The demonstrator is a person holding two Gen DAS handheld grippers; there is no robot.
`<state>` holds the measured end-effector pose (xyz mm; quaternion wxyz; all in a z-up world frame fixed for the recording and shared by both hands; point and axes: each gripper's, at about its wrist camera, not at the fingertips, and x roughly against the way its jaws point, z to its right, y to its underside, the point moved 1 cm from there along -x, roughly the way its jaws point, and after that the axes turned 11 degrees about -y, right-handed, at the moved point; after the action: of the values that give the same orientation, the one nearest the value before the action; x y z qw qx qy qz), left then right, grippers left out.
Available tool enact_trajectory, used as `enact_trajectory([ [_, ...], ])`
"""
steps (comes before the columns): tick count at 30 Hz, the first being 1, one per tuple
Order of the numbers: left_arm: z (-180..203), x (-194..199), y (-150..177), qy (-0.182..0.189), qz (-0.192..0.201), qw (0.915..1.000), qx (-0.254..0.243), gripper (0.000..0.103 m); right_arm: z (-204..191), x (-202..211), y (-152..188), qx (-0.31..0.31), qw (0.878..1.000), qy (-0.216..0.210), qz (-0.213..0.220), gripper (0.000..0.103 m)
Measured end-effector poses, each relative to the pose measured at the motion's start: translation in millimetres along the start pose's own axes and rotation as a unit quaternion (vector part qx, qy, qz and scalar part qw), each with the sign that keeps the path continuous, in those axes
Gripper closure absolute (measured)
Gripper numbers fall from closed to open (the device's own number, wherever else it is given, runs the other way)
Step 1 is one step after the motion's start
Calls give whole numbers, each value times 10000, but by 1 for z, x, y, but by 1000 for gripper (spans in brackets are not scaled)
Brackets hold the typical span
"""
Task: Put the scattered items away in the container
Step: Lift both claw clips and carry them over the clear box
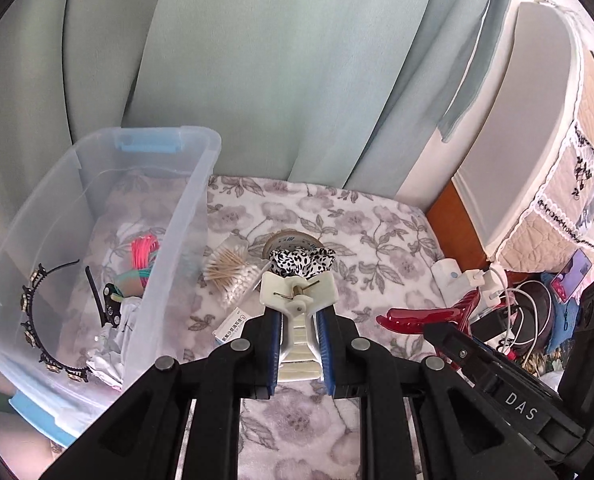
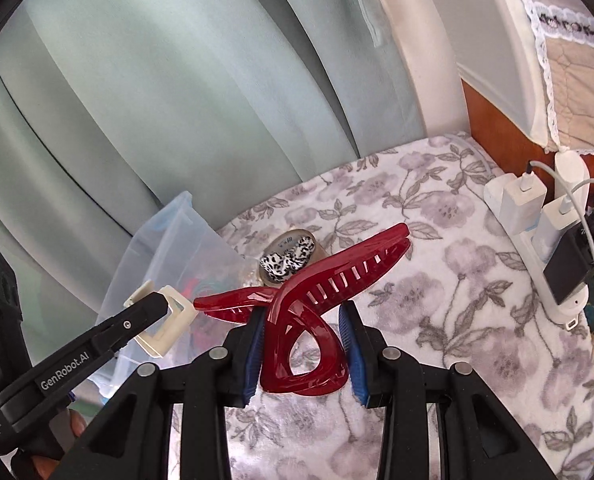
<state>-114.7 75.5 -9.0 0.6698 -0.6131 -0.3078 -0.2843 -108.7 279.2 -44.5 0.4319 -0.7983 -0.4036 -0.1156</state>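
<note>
My left gripper [image 1: 300,344] is shut on a cream hair claw clip [image 1: 299,300] and holds it above the floral blanket, right of the clear plastic container [image 1: 185,208]. My right gripper [image 2: 303,344] is shut on a red hair claw clip [image 2: 309,300], also seen in the left wrist view [image 1: 425,316]. On the blanket lie a bundle of cotton swabs [image 1: 231,272], a tape roll [image 1: 285,240] with a black-and-white spotted scrunchie [image 1: 301,260] on it, and a small white box [image 1: 229,326]. The container holds a black headband [image 1: 37,320], a black clip, pink and teal bands [image 1: 143,256].
Pale green curtains hang behind the bed. A white power strip [image 2: 537,216] with chargers and cables lies at the right edge, with a phone [image 1: 573,274] beyond. A wooden headboard and a quilted cover stand at the far right.
</note>
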Motion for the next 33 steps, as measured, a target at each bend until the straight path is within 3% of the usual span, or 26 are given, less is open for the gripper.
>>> enact_trajectory([
  [16,-5,83,-16,271,965,9949,86,85,-77,64,-20,429,9955,-368,761,64],
  [33,-53,111,-23,318,1329,9894,494,86,-146,82,-29,908,9882,-642,1049,64],
])
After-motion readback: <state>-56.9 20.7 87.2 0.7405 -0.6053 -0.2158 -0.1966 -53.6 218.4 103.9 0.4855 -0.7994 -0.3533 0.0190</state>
